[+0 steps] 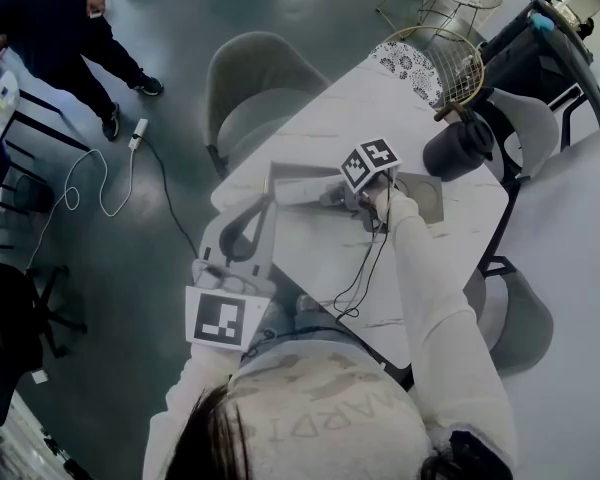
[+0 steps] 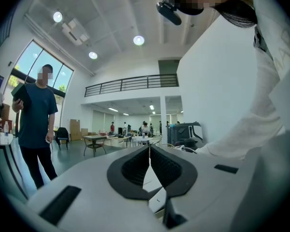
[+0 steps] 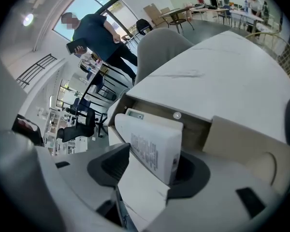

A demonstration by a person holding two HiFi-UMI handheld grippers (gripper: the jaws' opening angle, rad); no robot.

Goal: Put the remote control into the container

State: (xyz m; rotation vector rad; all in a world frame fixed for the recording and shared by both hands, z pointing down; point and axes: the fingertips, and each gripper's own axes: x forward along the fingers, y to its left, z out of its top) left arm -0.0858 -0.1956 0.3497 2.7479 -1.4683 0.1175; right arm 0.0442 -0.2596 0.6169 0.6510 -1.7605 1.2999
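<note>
The left gripper (image 2: pixel 149 149) is held level beside the table (image 1: pixel 320 118), with its jaws closed on nothing. To its right, the right gripper (image 3: pixel 157 161) tilts down over the container (image 3: pixel 198 127), an open box on the table. Its jaws stand wide. The remote (image 3: pixel 152 146), a white slab, sits between them and looks loose, its far end at the box's corner. It looks light, rigid and smooth, and is best gripped mid-length across its flat sides.

white remote control (image 3: pixel 152 149), printed label showing, tilted (not flat), over open tan container (image 3: pixel 197 123)
</note>
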